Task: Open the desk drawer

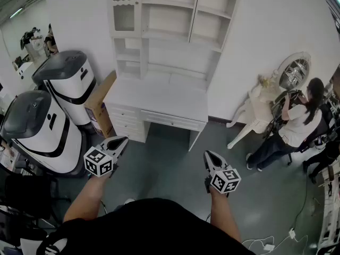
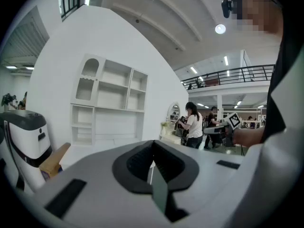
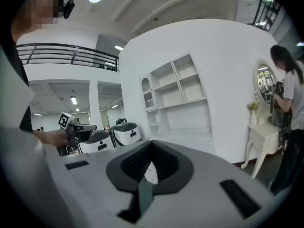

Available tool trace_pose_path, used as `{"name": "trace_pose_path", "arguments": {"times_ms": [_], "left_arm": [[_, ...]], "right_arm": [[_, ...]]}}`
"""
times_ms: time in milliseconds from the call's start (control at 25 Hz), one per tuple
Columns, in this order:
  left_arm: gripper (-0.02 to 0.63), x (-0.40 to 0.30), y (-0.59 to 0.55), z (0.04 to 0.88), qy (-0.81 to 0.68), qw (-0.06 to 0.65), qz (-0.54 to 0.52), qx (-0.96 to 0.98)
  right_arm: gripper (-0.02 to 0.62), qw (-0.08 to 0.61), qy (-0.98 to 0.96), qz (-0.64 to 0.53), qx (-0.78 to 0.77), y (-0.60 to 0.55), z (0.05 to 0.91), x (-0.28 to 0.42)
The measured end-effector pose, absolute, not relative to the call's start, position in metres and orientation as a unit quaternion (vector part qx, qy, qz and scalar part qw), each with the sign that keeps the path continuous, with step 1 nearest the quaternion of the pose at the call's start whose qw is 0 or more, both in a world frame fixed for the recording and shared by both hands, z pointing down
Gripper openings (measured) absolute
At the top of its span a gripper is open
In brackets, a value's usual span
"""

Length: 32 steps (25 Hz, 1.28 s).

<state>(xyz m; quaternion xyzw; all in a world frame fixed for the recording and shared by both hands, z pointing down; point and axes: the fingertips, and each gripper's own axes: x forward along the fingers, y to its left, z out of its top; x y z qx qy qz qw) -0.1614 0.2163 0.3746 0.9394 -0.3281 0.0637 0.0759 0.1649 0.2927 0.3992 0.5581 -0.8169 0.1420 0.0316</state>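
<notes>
Drawer (image 1: 171,120) and tools were well apart. Nearest, the left gripper (image 1: 122,141) and right gripper (image 1: 208,154) hung over the grey floor (image 1: 170,163), each with jaws together, empty. Beyond, that drawer sat closed under the white desk (image 1: 159,95) top, against the wall (image 1: 255,47).

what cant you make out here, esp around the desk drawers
- Handles on the drawers: head view, too small to tell.
- Drawers in the gripper views: hidden behind the left gripper and the right gripper; only the shelves show.
- Box: head view, mostly hidden behind a white machine.
- Side table: head view, partly hidden by a person.
</notes>
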Motion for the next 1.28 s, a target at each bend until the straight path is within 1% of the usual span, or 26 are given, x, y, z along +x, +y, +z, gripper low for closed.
{"name": "trace_pose_path", "arguments": {"times_ms": [640,760,880,1080,1280], "left_arm": [[0.009,-0.159,0.221,0.384,-0.347,0.079,0.085,0.931],[0.009,-0.158,0.207,0.383,-0.346,0.079,0.080,0.931],[0.009,-0.156,0.190,0.390,-0.340,0.088,0.076,0.933],[0.009,-0.150,0.157,0.402,-0.321,0.107,0.076,0.938],[0.009,-0.149,0.109,0.400,-0.302,0.107,0.072,0.945]], "right_arm": [[0.006,0.013,-0.827,0.144,0.544,0.274,0.404,0.177],[0.058,0.013,-0.825,0.146,0.546,0.263,0.406,0.180],[0.085,0.021,-0.822,0.148,0.550,0.251,0.409,0.177],[0.103,0.037,-0.814,0.152,0.559,0.229,0.412,0.172],[0.114,0.036,-0.804,0.154,0.573,0.192,0.413,0.163]]}}
